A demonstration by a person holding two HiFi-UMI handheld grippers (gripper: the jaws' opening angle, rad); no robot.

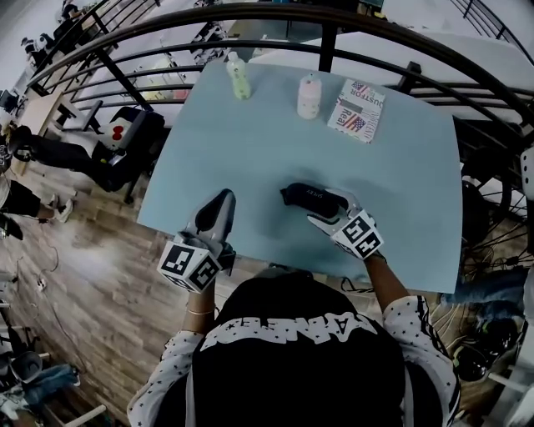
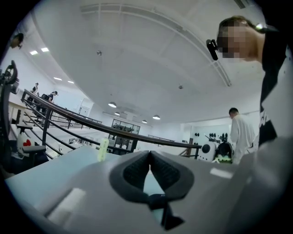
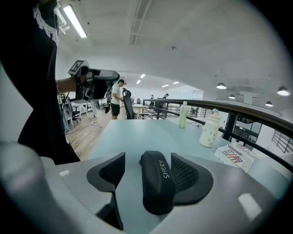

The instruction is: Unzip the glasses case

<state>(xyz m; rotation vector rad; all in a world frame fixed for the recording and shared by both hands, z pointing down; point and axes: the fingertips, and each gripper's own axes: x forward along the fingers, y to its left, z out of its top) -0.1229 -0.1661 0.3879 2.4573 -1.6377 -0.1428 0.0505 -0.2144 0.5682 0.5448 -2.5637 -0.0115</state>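
The right gripper (image 3: 147,159) has its jaws spread apart, and the black, oblong, zip-up glasses case (image 3: 156,183) with white lettering on its side lies lengthwise in the gap between them. The case sits close against the right-hand pad (image 3: 185,173), possibly touching it, while a clear strip of table separates it from the left-hand pad, so nothing is being squeezed. In the head view the case's far end sticks out beyond this gripper's tips.

The left gripper (image 2: 149,153) has its jaws closed, the dark ribbed pads meeting at their tips with nothing caught between them. It hovers over the near edge of the pale blue tabletop (image 1: 250,150), well to the left of the right gripper and clear of the case.

Far ahead of both grippers, near the table's opposite edge, stand a slim translucent green bottle (image 1: 239,77) and a squat white bottle (image 1: 309,96) (this one looks faintly dotted), with a flat printed packet bearing a flag pattern (image 1: 357,110) just to the right of them. A dark curved metal railing (image 1: 250,12) runs behind the table.
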